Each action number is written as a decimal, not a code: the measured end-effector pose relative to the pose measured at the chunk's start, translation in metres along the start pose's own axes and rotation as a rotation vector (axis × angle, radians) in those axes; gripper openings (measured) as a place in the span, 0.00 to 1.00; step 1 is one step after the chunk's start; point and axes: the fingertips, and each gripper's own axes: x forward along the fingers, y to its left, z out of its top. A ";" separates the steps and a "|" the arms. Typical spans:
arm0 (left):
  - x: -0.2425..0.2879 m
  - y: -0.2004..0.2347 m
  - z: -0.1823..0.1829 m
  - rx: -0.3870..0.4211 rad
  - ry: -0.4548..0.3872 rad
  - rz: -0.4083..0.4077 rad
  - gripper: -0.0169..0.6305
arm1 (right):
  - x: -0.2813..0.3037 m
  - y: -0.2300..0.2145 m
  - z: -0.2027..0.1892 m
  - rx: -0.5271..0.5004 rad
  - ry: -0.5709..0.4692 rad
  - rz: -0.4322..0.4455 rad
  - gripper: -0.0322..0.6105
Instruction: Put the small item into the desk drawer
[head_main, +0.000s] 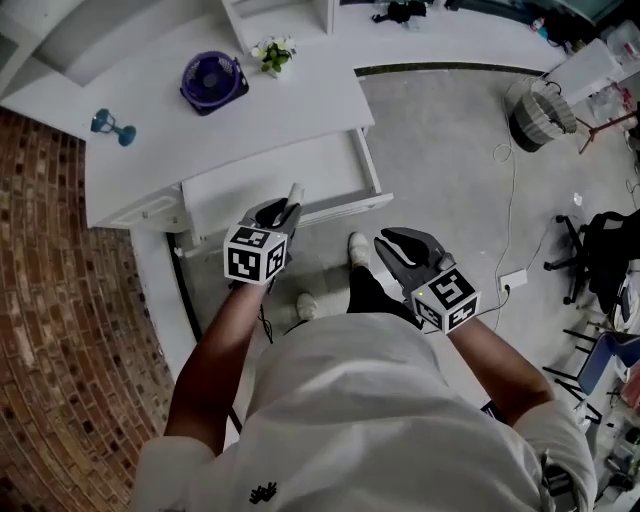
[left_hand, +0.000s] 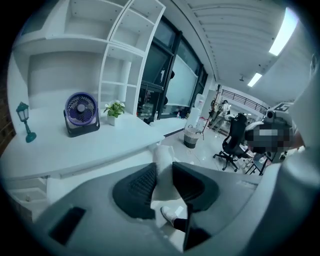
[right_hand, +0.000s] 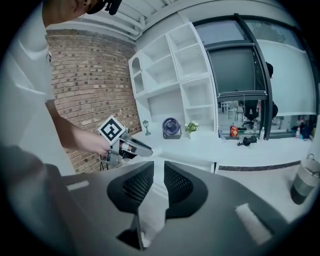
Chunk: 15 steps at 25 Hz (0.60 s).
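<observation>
Head view: left claw (head_main: 283, 213) with small item (head_main: 294, 193) near drawer (head_main: 270, 175), forearm forward.

desk (head_main: 290, 110): white
small item (left_hand: 163, 167): white
fan (head_main: 213, 80): purple
lamp figurine (head_main: 112, 126): teal
wall (head_main: 60, 300): red-brown brick
left gripper's marker cube (head_main: 255, 255): black-and-white squares

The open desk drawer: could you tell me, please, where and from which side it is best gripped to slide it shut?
Probably the top edge of the front panel of the drawer, near its middle, from above, with one jaw inside and one outside. The drawer is pulled out toward the person, so that thin upright edge is exposed; no handle shows. The right gripper is free.
</observation>
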 end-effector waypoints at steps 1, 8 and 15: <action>0.016 0.003 0.002 0.000 0.016 0.011 0.18 | 0.001 -0.013 0.002 0.000 0.007 0.005 0.17; 0.119 0.034 0.001 0.003 0.138 0.081 0.18 | 0.009 -0.095 0.007 0.045 0.032 0.009 0.17; 0.198 0.055 -0.014 -0.033 0.233 0.132 0.19 | -0.002 -0.158 -0.007 0.099 0.094 -0.008 0.17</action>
